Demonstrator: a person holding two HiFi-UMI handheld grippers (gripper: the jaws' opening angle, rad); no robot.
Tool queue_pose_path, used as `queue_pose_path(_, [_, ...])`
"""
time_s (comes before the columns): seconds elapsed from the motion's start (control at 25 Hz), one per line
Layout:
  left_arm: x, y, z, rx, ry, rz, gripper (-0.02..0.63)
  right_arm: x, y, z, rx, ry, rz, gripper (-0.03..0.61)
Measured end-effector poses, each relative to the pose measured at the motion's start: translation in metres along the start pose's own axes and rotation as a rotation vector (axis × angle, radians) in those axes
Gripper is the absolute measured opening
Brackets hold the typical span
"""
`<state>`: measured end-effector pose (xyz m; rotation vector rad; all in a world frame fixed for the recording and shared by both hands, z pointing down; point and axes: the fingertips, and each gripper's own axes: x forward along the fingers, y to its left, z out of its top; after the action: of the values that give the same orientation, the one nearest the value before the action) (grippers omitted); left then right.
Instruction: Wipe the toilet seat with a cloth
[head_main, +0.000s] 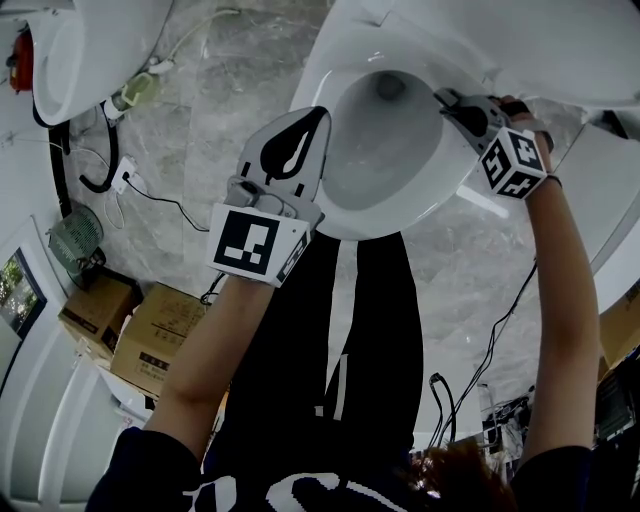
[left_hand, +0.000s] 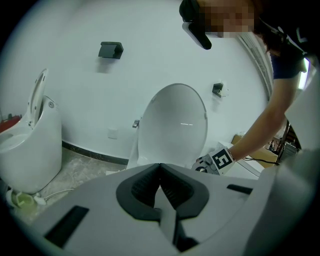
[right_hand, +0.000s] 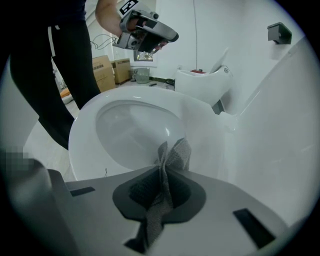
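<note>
Head view barely shows the cloth (right_hand: 176, 154), but the right gripper view has it clear: grey, pinched tight in the right gripper (right_hand: 167, 167) and poking out right at the back rim of the toilet seat (right_hand: 82, 135). The left gripper (left_hand: 160, 169) has its jaws pressed together and empty, up over the bowl's (right_hand: 130, 127) front.

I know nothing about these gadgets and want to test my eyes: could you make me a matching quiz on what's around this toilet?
Things:
1. cloth
2. left gripper
3. toilet lid
4. cardboard boxes

States:
A. raised upright
B. on the floor
C. pinched in the right gripper
D. shut, with nothing in it

Pairs: 1-C, 2-D, 3-A, 4-B
</note>
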<state>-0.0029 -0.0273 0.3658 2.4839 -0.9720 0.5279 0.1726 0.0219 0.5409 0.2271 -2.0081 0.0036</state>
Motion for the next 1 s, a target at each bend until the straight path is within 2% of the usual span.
queue_pose_path(0.16, [0.000,-0.001,0.001,-0.001,0.000,-0.002,0.011,-0.002,-0.018,0.005,0.036,-0.017,-0.073,0.026])
queue_pose_path(0.4, [-0.002,-0.002,0.006,0.002,-0.004,-0.005,0.011,-0.025,-0.060,0.009,0.213,-0.080,-0.286,0.025])
queue_pose_path(0.48, [-0.003,-0.002,0.009,0.003,-0.008,-0.005,0.011,-0.042,-0.074,0.012,0.301,-0.125,-0.372,0.026])
queue_pose_path(0.68, [-0.004,-0.002,0.019,0.012,-0.018,-0.002,0.011,-0.105,-0.098,0.025,0.666,-0.373,-0.621,0.025])
queue_pose_path(0.84, [-0.003,0.002,0.027,0.020,-0.028,0.007,0.011,-0.162,-0.091,0.030,0.948,-0.615,-0.811,0.025])
queue_pose_path(0.92, [-0.003,0.003,0.031,0.026,-0.033,0.010,0.011,-0.185,-0.079,0.034,1.009,-0.672,-0.880,0.025])
queue_pose_path(1.0, [-0.005,0.000,0.037,0.033,-0.041,0.008,0.011,-0.206,-0.064,0.043,1.015,-0.686,-0.935,0.025])
